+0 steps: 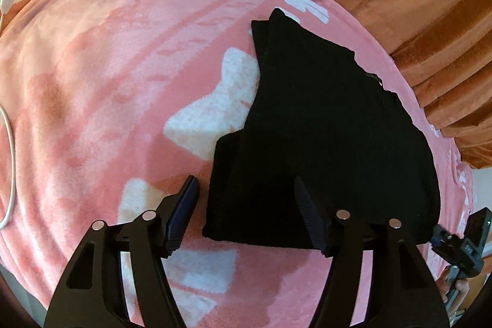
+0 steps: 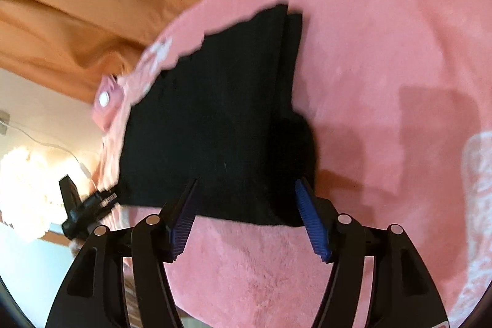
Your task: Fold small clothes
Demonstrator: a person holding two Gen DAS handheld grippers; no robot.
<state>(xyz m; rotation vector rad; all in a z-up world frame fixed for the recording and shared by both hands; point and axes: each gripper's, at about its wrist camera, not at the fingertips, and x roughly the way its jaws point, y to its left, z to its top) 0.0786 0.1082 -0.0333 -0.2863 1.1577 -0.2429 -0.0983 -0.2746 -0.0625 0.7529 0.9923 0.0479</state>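
Observation:
A black garment [image 1: 323, 128] lies folded in layers on a pink fleece blanket [image 1: 107, 66]. It also shows in the right wrist view [image 2: 215, 119]. My left gripper [image 1: 246, 189] is open and empty, hovering over the garment's near left corner. Its right fingertip [image 1: 303, 192] is above the cloth. My right gripper [image 2: 246, 189] is open and empty just above the garment's near edge, its fingers straddling that edge. The right gripper shows at the left wrist view's right edge [image 1: 464, 239].
Orange-brown curtains [image 1: 415, 5] hang past the blanket's far edge. A white cable [image 1: 10, 162] lies at the blanket's left side. A pink tag with a white snap [image 2: 106, 100] sits at the blanket's edge. A white fluffy lamp [image 2: 21, 186] glows at the left.

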